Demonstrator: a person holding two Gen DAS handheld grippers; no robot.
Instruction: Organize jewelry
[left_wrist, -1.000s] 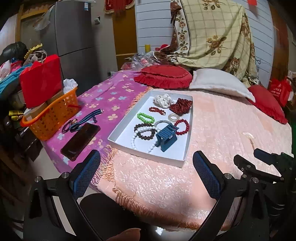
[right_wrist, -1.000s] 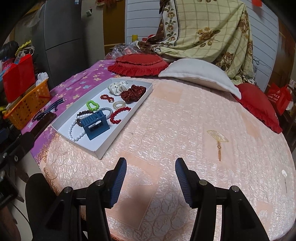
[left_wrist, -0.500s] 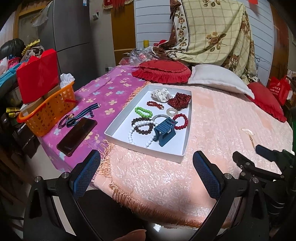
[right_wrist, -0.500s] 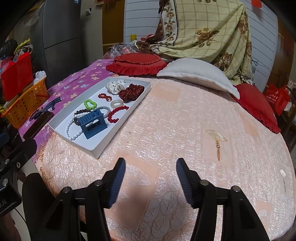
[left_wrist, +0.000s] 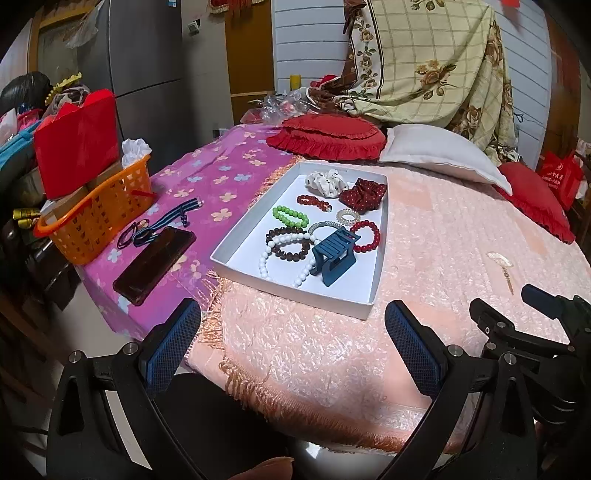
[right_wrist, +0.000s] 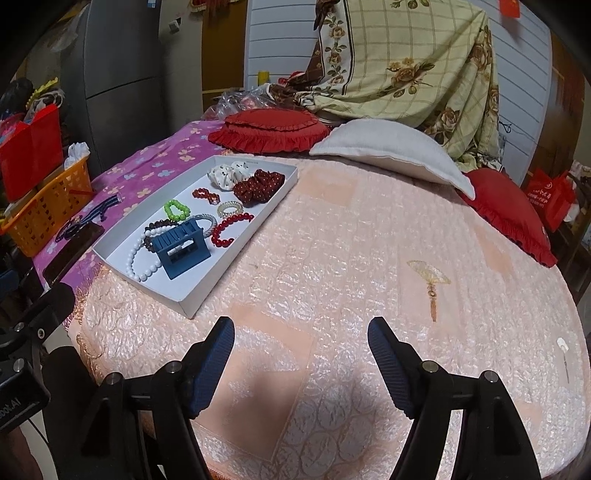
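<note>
A white tray (left_wrist: 365, 306) lies on the pink bedspread and holds several pieces: a blue hair claw (left_wrist: 334, 254), a white bead necklace (left_wrist: 280, 258), brown, green (left_wrist: 290, 216) and red (left_wrist: 367, 236) bead bracelets, and two scrunchies (left_wrist: 364, 194). The same tray (right_wrist: 192, 310) sits left of centre in the right wrist view, with the claw (right_wrist: 179, 245) in it. My left gripper (left_wrist: 291, 328) hovers open just short of the tray's near edge, nothing between its fingers. My right gripper (right_wrist: 301, 339) is over bare bedspread right of the tray, its jaws opening and empty.
A dark phone (left_wrist: 155, 260) and a striped lanyard (left_wrist: 173, 218) lie on the purple floral sheet left of the tray. An orange basket (left_wrist: 92, 218) stands at the bed's left edge. Red cushions (left_wrist: 327, 134) and a white pillow (left_wrist: 439, 155) line the far side.
The right gripper's jaws have spread wider. The left view has shifted slightly, with the tray a little lower and nearer in frame.
</note>
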